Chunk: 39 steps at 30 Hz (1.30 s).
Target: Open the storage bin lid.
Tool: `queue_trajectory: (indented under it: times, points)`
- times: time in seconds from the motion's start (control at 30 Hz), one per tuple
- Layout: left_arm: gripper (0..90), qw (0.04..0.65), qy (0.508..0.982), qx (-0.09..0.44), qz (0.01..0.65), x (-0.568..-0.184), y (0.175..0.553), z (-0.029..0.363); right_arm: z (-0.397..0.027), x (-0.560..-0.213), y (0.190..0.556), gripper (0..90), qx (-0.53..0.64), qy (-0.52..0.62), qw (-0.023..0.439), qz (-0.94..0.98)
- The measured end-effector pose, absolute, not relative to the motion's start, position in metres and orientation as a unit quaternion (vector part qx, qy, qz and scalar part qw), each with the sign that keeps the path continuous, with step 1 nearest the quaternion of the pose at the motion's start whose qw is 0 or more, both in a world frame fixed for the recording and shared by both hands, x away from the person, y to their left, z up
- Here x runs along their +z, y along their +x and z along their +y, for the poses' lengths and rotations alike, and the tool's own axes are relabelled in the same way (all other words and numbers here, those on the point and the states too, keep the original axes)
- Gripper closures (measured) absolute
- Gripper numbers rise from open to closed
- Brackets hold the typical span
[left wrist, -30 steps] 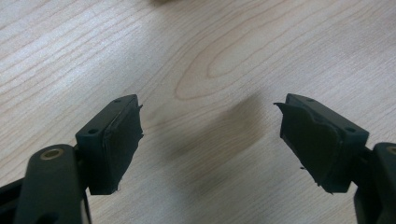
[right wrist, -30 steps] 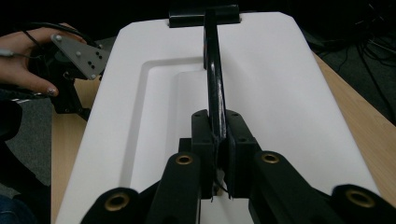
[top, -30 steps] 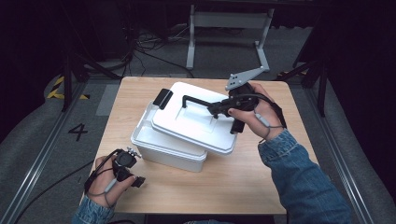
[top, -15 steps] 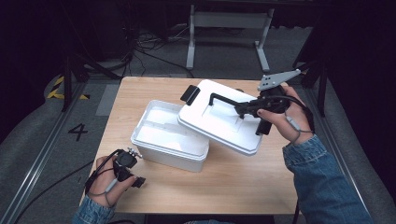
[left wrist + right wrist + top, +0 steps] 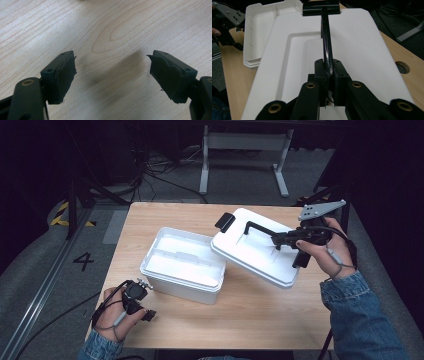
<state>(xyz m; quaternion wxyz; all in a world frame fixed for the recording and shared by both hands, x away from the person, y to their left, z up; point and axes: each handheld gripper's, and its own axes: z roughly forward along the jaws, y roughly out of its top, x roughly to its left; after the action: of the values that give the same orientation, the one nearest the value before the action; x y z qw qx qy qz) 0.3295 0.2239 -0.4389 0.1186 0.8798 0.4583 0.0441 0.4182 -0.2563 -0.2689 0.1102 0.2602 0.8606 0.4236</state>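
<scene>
The white lid, with a recessed top and a black handle, hangs tilted right of frame centre, overlapping the open white box. The right gripper has its fingers clamped on the handle. The left gripper, at the counter's lower left, holds its fingers wide.

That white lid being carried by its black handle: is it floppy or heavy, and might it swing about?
The lid probably is stiff: it keeps its flat shape though gripped at one spot. It looks light, thin moulded plastic, since the right gripper lifts it by the narrow black handle alone. Held off-centre, it hangs tilted over the open box, so it may well pivot or sway.
</scene>
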Motion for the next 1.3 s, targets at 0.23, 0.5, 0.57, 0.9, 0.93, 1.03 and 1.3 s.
queue_trajectory:
  times: [0.23,0.5,0.57,0.9,0.93,1.03,1.3]
  points:
    - [21.4,0.116,0.881,0.045,0.457,-0.439,0.330,0.224,-0.279,-0.276,0.419,84.7,0.416,0.285,0.116,0.856]
    - [21.4,0.112,0.881,0.043,0.458,-0.440,0.330,0.223,-0.304,-0.293,0.422,84.7,0.399,0.312,0.124,0.853]
    - [21.4,0.114,0.882,0.042,0.456,-0.440,0.330,0.222,-0.308,-0.300,0.424,84.7,0.396,0.318,0.122,0.853]
    - [21.4,0.111,0.882,0.047,0.455,-0.440,0.331,0.223,-0.322,-0.343,0.436,84.6,0.377,0.348,0.107,0.851]
    - [21.4,0.111,0.882,0.047,0.455,-0.441,0.331,0.223,-0.323,-0.346,0.436,84.6,0.377,0.349,0.107,0.851]
    - [21.4,0.110,0.881,0.043,0.457,-0.441,0.331,0.224,-0.325,-0.357,0.439,84.6,0.376,0.354,0.103,0.850]
    - [21.4,0.112,0.879,0.042,0.461,-0.442,0.330,0.224,-0.327,-0.380,0.443,84.7,0.374,0.362,0.094,0.849]
